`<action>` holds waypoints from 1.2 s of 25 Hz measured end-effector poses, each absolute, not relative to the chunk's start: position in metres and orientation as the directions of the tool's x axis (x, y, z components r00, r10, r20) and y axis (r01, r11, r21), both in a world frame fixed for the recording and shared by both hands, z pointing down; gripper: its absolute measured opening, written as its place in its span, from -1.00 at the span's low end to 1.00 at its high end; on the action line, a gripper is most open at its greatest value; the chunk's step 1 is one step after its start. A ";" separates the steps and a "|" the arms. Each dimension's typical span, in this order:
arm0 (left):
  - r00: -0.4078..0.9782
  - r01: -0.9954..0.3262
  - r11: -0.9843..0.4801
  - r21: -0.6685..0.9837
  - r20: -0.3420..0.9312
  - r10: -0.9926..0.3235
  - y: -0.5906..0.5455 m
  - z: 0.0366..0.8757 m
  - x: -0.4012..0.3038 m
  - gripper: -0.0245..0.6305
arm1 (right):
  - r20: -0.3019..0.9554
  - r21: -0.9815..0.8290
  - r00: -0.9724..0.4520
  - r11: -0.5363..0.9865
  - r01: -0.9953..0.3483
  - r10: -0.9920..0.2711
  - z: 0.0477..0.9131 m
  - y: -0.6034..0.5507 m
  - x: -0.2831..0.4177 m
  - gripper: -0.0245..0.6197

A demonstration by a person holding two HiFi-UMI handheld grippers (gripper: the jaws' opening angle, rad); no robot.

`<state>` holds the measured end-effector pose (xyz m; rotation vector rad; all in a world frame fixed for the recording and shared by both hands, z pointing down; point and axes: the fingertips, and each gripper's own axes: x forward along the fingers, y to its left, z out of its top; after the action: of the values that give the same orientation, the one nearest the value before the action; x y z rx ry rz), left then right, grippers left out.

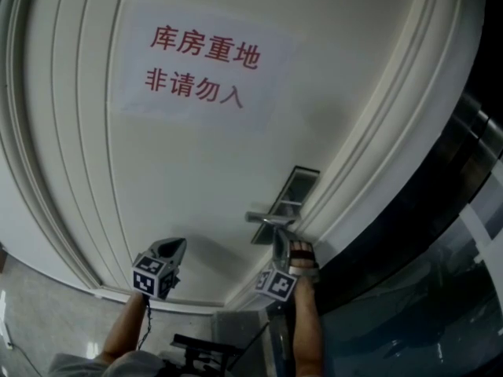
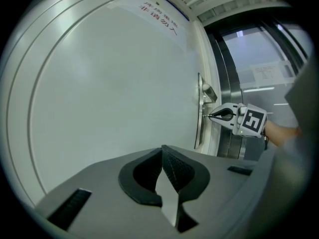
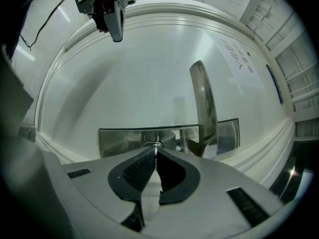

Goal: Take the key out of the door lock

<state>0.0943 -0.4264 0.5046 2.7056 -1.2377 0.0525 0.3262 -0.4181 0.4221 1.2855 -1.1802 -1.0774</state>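
Observation:
The white door (image 1: 196,171) carries a metal lock plate (image 3: 124,138) with a lever handle (image 3: 203,103). My right gripper (image 3: 155,151) is pressed up to the plate below the handle, its jaws shut on the thin key (image 3: 155,145) that sticks out of the keyhole. The left gripper view shows the same contact from the side: the right gripper (image 2: 215,116) has its tips against the lock plate (image 2: 200,108). My left gripper (image 2: 162,152) is held away from the door, left of the lock, shut and empty. Both the left gripper (image 1: 171,250) and the right gripper (image 1: 281,246) show in the head view.
A paper sign with red characters (image 1: 200,69) is stuck high on the door. The moulded door frame (image 1: 369,148) runs along the lock side, with dark glass panels (image 1: 440,242) beyond it. A person's forearms reach up from below.

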 end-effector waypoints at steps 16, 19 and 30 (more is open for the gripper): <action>0.681 -0.731 -0.670 0.129 0.101 -0.725 -0.423 0.504 0.108 -0.91 | 0.016 0.995 0.101 0.006 -0.096 -0.995 0.421 -0.394 0.326 -0.86; 0.682 -0.731 -0.671 0.127 0.100 -0.724 -0.421 0.504 0.108 -0.90 | 0.016 0.990 0.090 0.003 -0.140 -0.996 0.422 -0.388 0.324 -0.86; 0.695 -0.719 -0.685 0.119 0.098 -0.713 -0.410 0.504 0.112 -0.90 | 0.067 0.862 0.080 0.017 -0.507 -0.995 0.435 -0.364 0.335 -0.86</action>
<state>0.1115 -0.4098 0.5043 2.7540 -1.1710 0.0652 0.3349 -0.3637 0.4352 1.5939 -1.5287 -0.8052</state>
